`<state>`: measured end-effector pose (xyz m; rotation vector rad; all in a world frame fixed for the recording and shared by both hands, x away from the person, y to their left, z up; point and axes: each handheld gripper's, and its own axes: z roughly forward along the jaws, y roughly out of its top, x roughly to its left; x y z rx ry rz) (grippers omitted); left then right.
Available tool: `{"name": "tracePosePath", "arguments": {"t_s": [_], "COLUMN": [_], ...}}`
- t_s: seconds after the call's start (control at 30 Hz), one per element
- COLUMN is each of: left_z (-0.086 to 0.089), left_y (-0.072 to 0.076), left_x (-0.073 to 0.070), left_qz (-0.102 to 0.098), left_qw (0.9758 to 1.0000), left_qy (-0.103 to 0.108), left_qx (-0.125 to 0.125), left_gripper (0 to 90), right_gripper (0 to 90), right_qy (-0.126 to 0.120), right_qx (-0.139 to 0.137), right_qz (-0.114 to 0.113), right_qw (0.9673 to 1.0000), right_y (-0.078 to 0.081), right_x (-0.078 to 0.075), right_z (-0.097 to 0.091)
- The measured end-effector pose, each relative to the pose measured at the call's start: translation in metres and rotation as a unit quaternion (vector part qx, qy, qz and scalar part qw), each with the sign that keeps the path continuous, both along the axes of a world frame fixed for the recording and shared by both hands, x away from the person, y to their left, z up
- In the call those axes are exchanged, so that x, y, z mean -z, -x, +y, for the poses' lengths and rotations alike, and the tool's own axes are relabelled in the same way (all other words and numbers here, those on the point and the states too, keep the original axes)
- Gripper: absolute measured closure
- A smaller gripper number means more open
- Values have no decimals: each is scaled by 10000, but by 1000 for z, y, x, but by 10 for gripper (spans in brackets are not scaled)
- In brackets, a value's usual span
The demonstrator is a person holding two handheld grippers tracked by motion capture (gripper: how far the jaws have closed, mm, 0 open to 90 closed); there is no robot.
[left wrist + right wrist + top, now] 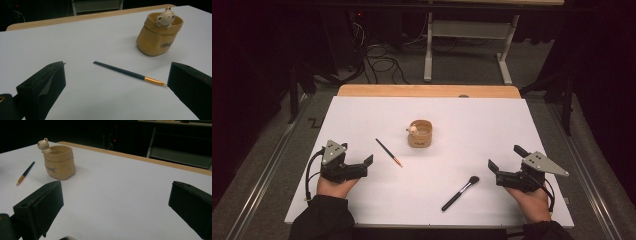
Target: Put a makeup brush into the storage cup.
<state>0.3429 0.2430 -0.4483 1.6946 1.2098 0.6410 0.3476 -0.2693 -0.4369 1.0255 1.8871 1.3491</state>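
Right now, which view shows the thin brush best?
The left gripper view: the thin brush lies close, whole, its dark handle and gold ferrule sharp. The high view shows it small, left of the holder. The right gripper view catches it far off at the left edge.

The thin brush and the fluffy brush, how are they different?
The thin brush has a slim dark handle with a gold end; the fluffy brush is thicker, with a bushy tip. The thin brush lies nearer the left gripper, the fluffy brush nearer the right gripper. Both lie flat on the white table.
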Motion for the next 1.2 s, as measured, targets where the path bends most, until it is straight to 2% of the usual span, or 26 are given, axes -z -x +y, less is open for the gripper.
{"name": "tracePosePath", "arguments": {"t_s": [0.07,0.13,0.17,0.23,0.4,0.53,0.7,0.8,0.87,0.97,1.2], "left_z": [2,1,0,0,0,-2,-6,-6,-6,-5,-4], "left_y": [-2,-4,-5,-6,-11,-13,-16,-20,-21,-24,-27], "left_x": [-2,-2,-1,0,0,-4,-5,-6,-6,-6,-5], "left_qz": [89,148,277,348,565,616,795,1057,1119,1375,1694], "left_qw": [9999,9999,9996,9994,9983,9980,9966,9941,9934,9900,9847], "left_qy": [101,48,-5,-13,71,4,-99,-135,-157,-276,-390], "left_qx": [-1,15,29,44,84,157,200,208,200,154,115], "left_gripper": [37,50,51,51,69,87,92,92,92,92,94], "right_gripper": [2,2,2,2,2,2,2,2,2,2,2], "right_qy": [15,46,85,103,217,243,272,280,282,314,327], "right_qx": [7,3,-23,-39,-150,-168,-192,-203,-208,-235,-267], "right_qz": [1,16,19,17,4,-3,14,14,23,29,30], "right_qw": [10000,10000,10000,9999,9997,9996,9994,9994,9994,9992,9991], "right_y": [0,-1,0,1,4,5,7,7,7,8,8], "right_x": [2,4,5,6,9,9,9,10,11,11,12], "right_z": [-1,-1,0,1,7,8,8,7,7,8,9]}}
